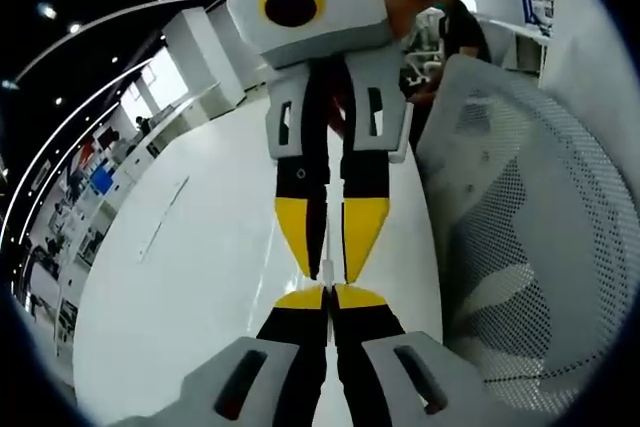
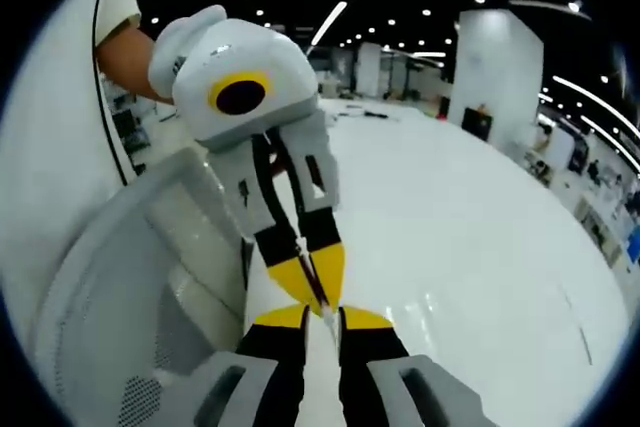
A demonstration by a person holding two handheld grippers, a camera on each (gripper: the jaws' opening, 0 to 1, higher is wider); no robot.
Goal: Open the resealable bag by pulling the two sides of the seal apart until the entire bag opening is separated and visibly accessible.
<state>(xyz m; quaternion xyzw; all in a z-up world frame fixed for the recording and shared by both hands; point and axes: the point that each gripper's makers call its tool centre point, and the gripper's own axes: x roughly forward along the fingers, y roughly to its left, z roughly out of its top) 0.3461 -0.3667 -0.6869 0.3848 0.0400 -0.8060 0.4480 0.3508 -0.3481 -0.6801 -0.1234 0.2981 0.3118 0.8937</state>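
Both grippers meet tip to tip above the white table (image 1: 200,277). In the left gripper view my left gripper (image 1: 328,294) rises from the bottom with its yellow tips pressed together. My right gripper (image 1: 327,269) reaches down from the top, its tips closed on a thin pale sliver of the clear bag (image 1: 328,265). In the right gripper view my right gripper (image 2: 321,316) is shut at the bottom. The left gripper (image 2: 317,299) comes in from the upper left, pinching the same thin bag edge (image 2: 304,247). The rest of the clear bag cannot be made out.
A white mesh chair back (image 1: 520,247) stands close beside the grippers, also seen as the chair back (image 2: 120,287) at the left of the right gripper view. A person's arm (image 2: 125,47) holds the left gripper. Office desks and columns lie beyond the table (image 2: 480,227).
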